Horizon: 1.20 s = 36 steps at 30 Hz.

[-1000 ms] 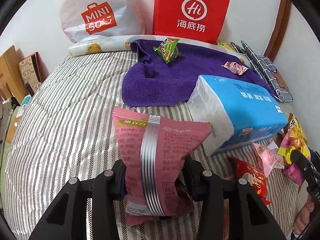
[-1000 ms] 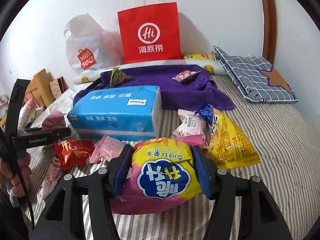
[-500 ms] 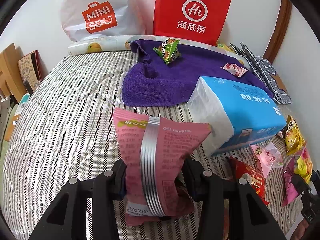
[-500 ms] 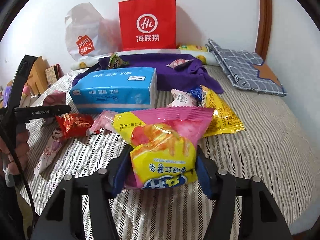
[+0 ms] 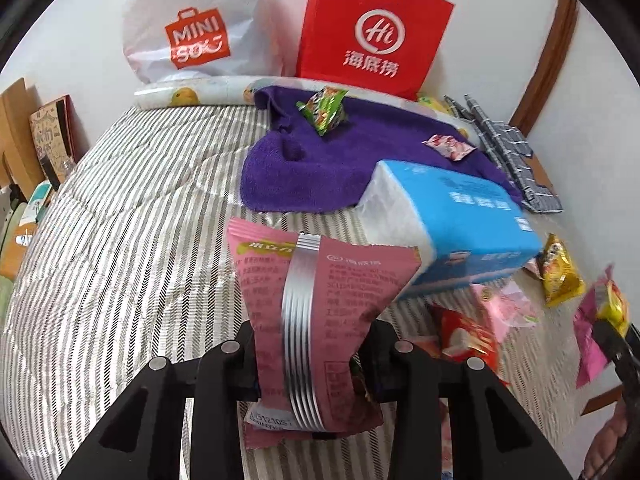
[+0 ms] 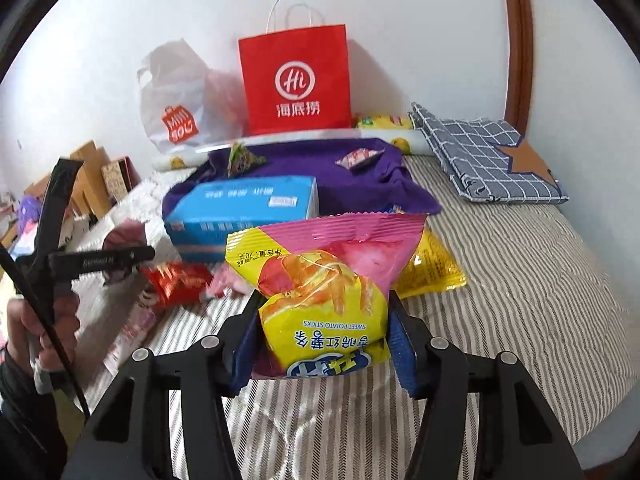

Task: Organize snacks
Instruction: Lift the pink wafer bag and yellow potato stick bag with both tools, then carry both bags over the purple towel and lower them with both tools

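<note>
Two grippers, each with a snack in it, over a striped bed (image 5: 132, 240); landmark is the blue tissue pack (image 5: 460, 232). Left of the tissue pack, the left gripper (image 5: 308, 354) has a dusty-pink packet (image 5: 320, 320) between its pads, back seam facing camera, jaws closing on it, packet standing up off the bedding. Loose snacks lie in front of the tissue pack: a red packet (image 5: 468, 336), a pale pink one (image 5: 504, 304), and a yellow bag (image 5: 558, 270) just right of the pack. Behind the tissue pack, a purple towel (image 5: 320, 168) carries a green packet (image 5: 324, 110) and a small pink-white one (image 5: 448, 146). Right of and nearer than the tissue pack, the right gripper (image 6: 320, 344) is clamped on a yellow-pink sweet potato sticks bag (image 6: 324, 292), lifted clear of the bed. Risks, as judgement: left jaws squeezing further could crush or pop the pink packet; the puffy sticks bag is gripped near its bottom edge and could slide out if tilted; both hands near the loose pile could knock packets off the bed edge.
</note>
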Each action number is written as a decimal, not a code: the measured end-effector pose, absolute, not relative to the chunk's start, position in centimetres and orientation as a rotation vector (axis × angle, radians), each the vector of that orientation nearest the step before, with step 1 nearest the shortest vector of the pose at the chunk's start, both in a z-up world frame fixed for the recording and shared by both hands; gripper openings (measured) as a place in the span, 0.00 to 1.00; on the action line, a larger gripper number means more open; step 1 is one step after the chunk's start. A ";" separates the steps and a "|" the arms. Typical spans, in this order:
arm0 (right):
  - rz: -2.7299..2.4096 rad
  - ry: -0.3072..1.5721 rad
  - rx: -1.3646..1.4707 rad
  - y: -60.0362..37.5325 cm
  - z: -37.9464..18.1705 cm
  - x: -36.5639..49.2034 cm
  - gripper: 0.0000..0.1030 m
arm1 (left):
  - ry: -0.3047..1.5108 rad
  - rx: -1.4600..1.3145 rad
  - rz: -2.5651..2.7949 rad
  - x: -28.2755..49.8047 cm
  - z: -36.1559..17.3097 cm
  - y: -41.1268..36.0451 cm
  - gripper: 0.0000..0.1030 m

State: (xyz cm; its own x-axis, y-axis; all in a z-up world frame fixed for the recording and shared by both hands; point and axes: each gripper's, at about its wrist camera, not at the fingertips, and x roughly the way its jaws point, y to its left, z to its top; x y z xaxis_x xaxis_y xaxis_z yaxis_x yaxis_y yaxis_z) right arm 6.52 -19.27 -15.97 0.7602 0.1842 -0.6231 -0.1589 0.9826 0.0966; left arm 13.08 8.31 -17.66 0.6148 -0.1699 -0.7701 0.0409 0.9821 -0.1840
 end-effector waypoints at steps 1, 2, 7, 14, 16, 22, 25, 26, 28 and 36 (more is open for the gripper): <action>0.187 0.680 0.042 -19.3 -15.7 6.7 0.55 | 0.896 -0.146 -0.129 12.9 -17.3 8.2 0.33; 0.190 0.678 0.044 -19.2 -15.5 6.9 0.55 | 0.889 -0.138 -0.136 12.7 -17.0 8.0 0.33; 0.198 0.649 0.038 -18.7 -14.3 7.6 0.55 | 0.853 -0.118 -0.184 11.7 -15.4 6.8 0.33; 0.199 0.633 0.056 -18.7 -12.7 9.7 0.55 | 0.837 -0.118 -0.239 12.3 -13.4 4.8 0.33; 0.194 0.623 0.042 -18.5 -12.0 10.6 0.55 | 0.827 -0.110 -0.242 12.6 -12.8 4.3 0.33; 0.218 0.579 0.041 -18.1 -9.4 13.8 0.55 | 0.787 -0.093 -0.250 14.4 -10.3 3.1 0.33; 0.222 0.568 0.046 -18.0 -8.1 15.5 0.55 | 0.769 -0.088 -0.240 15.7 -9.3 2.7 0.33; 0.228 0.560 0.049 -18.0 -7.7 15.8 0.55 | 0.767 -0.090 -0.240 16.3 -9.0 2.7 0.33; 0.237 0.552 0.054 -18.0 -7.0 16.8 0.55 | 0.762 -0.088 -0.232 17.4 -8.5 2.7 0.33; 0.226 0.543 0.063 -18.4 -5.1 22.2 0.55 | 0.754 -0.108 -0.180 22.4 -7.7 4.2 0.33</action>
